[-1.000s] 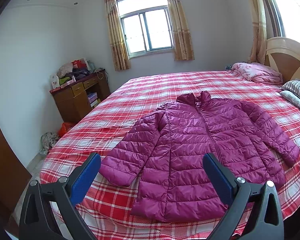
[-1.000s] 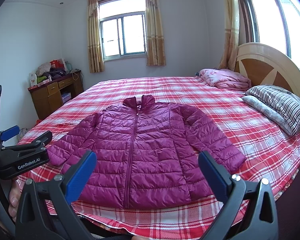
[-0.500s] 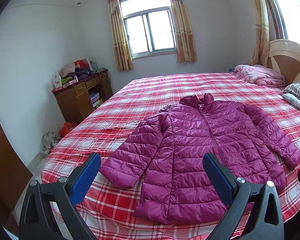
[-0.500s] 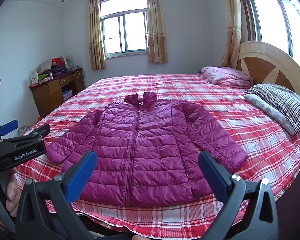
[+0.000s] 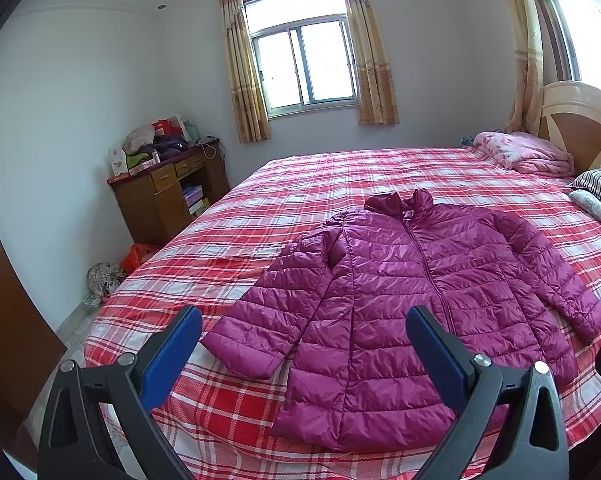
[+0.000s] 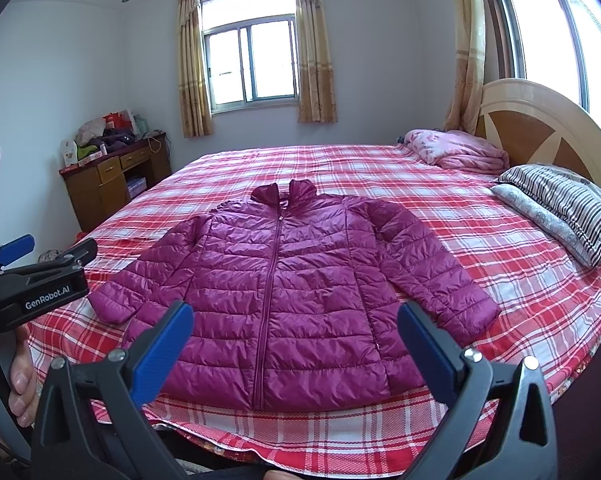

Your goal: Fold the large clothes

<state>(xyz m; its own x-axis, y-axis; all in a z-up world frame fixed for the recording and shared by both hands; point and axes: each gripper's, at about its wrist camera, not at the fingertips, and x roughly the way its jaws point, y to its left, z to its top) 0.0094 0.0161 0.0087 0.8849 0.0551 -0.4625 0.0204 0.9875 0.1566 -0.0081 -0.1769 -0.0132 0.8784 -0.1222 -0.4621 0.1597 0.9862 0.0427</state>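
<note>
A: Left gripper point(image 5: 300, 344) + right gripper point(image 6: 294, 334) both spread wide, nothing held, hovering off bed point(image 6: 520, 280) near edge.
B: Jacket point(image 6: 284, 280)?
A: Flat, zipped, hem at near edge, collar pointing to far side. Long axis runs straight away from grippers. Left one's closer to left sleeve point(image 5: 268, 312). Puffy, slick magenta.

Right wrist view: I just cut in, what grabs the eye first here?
A magenta puffer jacket lies flat and zipped, sleeves spread, near the front edge of the red plaid bed. Both grippers, right and left, hover open before it, touching nothing. Striped pillows sit by the headboard at right.
</note>
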